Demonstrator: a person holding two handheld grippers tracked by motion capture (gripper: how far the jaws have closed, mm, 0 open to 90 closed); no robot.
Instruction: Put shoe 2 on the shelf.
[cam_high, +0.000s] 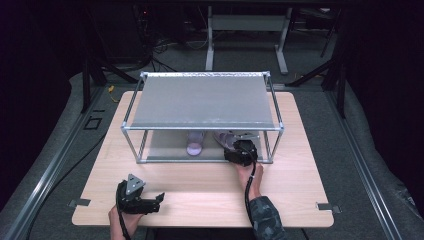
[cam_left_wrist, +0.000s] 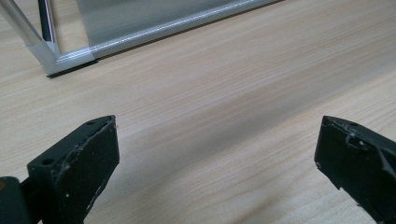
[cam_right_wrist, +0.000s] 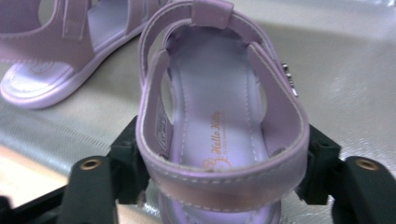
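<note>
The right gripper (cam_right_wrist: 219, 186) has the heel of a lilac sandal (cam_right_wrist: 219, 126) between its jaws, on the rack's lower shelf (cam_right_wrist: 345, 70); whether the pads press I cannot tell. The sandal seems light and soft, its strap bends easily, so the firmer sole edge is safer to hold. The left gripper (cam_left_wrist: 217, 163) is wide apart, holding nothing.

Rack (cam_high: 202, 100) front: open between the two front posts; a hand-held gripper can pass in under the top shelf.
Rack top: the shelf sheet closes off entry from above.
Inside rack, right: right hand-held gripper (cam_high: 242, 151) and a sandal (cam_right_wrist: 219, 116) take up that side.
Inside rack, middle: second sandal (cam_high: 195, 143) stands there, with a narrow gap between the two.
Inside rack, left: bare floor sheet.
Desk (cam_high: 200, 185) before rack: bare wood, with left hand-held gripper (cam_high: 159, 198) at its near left edge.
</note>
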